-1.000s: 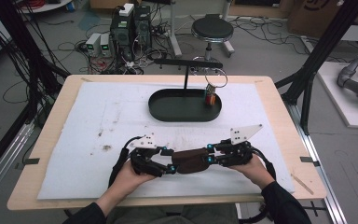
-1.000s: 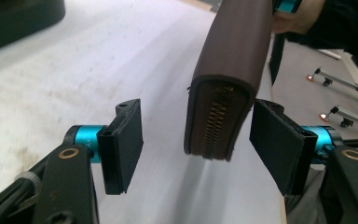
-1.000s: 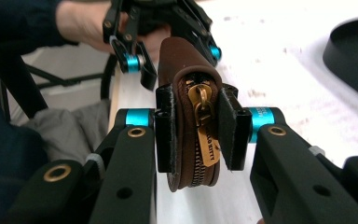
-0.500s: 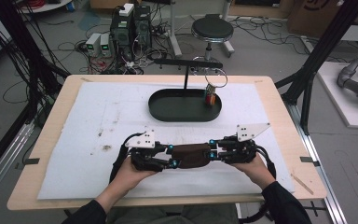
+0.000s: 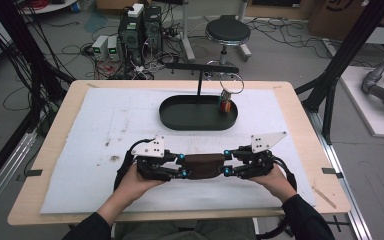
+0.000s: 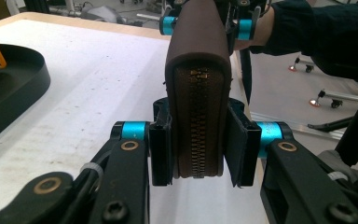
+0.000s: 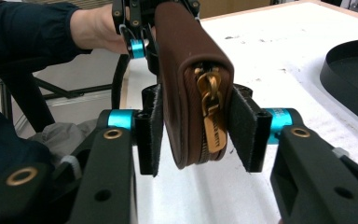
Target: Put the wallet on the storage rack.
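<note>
Brown leather: one wallet [image 5: 203, 165], clenched endwise between left tool [image 6: 197, 140] and right tool [image 7: 198, 135].

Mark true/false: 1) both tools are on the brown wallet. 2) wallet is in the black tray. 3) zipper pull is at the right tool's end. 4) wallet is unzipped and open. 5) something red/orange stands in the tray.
1) True: the left tool and right tool each hold an end of the wallet.
2) False: the wallet is held nearer the person; the tray lies beyond it.
3) True: the gold zipper pull hangs at the end seen in the right gripper view.
4) False: the zipper is closed at both ends seen.
5) True: a small red/orange item stands at the tray's right end.
</note>
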`<state>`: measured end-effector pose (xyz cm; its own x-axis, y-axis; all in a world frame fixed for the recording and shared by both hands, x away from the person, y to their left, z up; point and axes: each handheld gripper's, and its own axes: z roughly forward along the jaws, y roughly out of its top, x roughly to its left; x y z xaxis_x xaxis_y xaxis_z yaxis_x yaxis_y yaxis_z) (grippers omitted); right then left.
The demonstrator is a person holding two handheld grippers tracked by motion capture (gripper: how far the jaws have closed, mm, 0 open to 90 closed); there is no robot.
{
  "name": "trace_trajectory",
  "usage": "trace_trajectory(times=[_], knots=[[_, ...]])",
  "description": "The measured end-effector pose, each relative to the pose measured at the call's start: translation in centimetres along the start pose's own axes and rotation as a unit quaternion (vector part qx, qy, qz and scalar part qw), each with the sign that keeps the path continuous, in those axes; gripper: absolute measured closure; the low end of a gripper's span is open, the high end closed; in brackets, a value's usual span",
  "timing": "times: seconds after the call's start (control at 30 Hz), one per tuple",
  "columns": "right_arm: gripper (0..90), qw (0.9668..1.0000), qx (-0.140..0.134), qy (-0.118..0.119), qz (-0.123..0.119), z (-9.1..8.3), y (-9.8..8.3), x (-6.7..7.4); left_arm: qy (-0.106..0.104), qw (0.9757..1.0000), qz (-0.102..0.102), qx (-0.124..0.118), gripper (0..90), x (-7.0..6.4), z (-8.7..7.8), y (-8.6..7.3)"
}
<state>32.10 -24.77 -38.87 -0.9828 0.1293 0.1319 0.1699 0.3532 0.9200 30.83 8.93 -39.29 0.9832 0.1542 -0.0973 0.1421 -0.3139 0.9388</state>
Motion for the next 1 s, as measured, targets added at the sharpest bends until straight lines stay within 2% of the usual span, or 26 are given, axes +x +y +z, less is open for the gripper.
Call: trace_trajectory(times=[0.17,0.27,0.37,0.43,0.5,0.6,0.67,0.8,0.87,0.93,1.0], knots=[[52.2,0.9999,0.013,0.003,0.002,0.6,0.1,0.1,-0.006,1.0,-0.001,0.004,66.0,0.2,-0.3,0.2],[48.3,0.9998,0.017,0.002,0.005,1.0,0.1,0.1,-0.008,0.9999,0.007,0.005,66.0,0.2,-0.3,0.3],[48.8,0.9998,0.016,0.006,0.006,1.1,0.1,0.1,-0.012,0.9998,0.01,0.008,66.1,0.1,-0.2,0.3],[57.1,0.9998,0.017,0.012,0.003,1.2,0.1,0.1,-0.013,0.9997,0.014,0.012,66.0,0.1,-0.2,0.3],[62.5,0.9998,0.019,0.007,-0.004,1.2,0.2,0.3,-0.015,0.9998,0.012,0.009,66.0,0.1,-0.1,0.3],[66.8,0.9999,0.012,0.008,-0.007,1.1,0.2,0.3,-0.013,0.9999,0.008,0.003,64.7,0.1,-0.2,0.4],[69.3,0.9999,0.01,0.01,-0.008,1.0,0.3,0.3,-0.002,1.0,0.0,-0.003,61.3,0.1,-0.3,0.3],[70.4,0.9999,0.003,-0.007,-0.009,0.8,0.3,0.3,0.017,0.9995,-0.025,-0.01,45.6,0.5,-0.7,0.2],[70.5,0.9995,-0.008,-0.032,-0.004,0.4,0.5,0.0,0.028,0.9991,-0.029,-0.014,39.0,0.7,-1.2,0.1],[70.6,0.9992,-0.009,-0.04,-0.003,0.3,0.6,-0.1,0.038,0.9985,-0.033,-0.021,38.2,0.8,-1.7,0.0],[70.6,0.9977,-0.012,-0.067,0.002,0.2,0.8,-0.4,0.052,0.9976,-0.037,-0.028,35.0,0.8,-2.2,-0.1]])
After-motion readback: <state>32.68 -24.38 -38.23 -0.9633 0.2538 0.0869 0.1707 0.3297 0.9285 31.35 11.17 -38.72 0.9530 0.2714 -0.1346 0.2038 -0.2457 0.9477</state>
